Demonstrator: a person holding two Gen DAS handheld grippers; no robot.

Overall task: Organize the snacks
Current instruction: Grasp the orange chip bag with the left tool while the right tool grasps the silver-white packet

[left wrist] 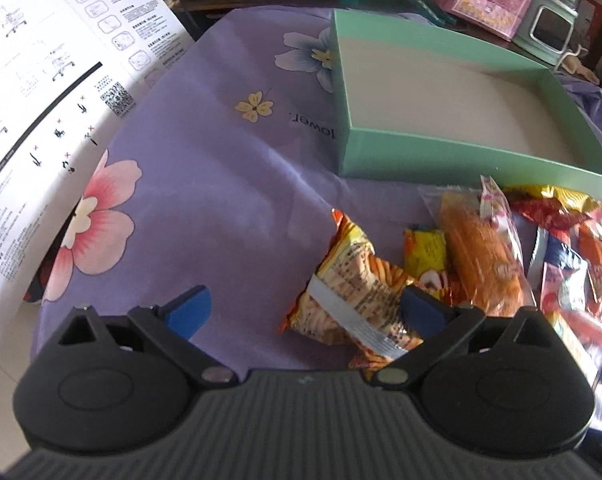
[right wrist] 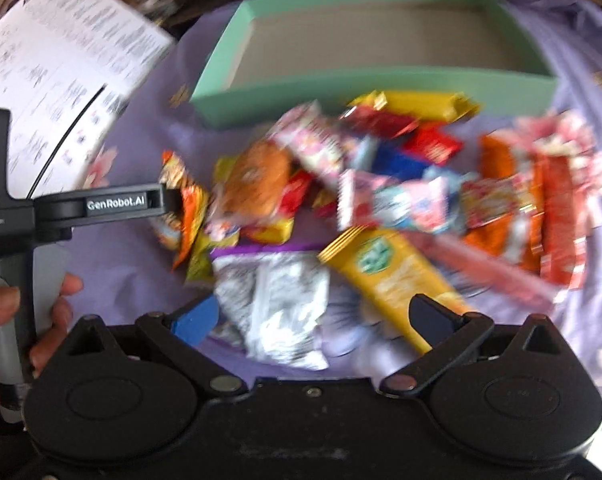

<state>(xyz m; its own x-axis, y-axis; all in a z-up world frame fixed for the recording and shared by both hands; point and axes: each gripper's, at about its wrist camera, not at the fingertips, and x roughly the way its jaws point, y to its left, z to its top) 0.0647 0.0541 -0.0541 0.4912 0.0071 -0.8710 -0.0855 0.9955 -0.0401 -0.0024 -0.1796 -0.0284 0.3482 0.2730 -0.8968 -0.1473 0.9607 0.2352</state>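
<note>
the green box (left wrist: pixel 441 152) has nothing in it, so sorting is only starting. the snack pile (right wrist: pixel 381 184) lies just in front of the box. the left gripper (left wrist: pixel 307 308) has its fingers wide apart around an orange noodle pack (left wrist: pixel 353 280). next it should squeeze and lift. the right gripper (right wrist: pixel 315 320) is wide apart too, above a silver bag (right wrist: pixel 277 304). that view is blurry, so labels are hard to read.

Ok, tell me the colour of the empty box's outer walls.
Mint green box; clearest in the left wrist view.
</note>
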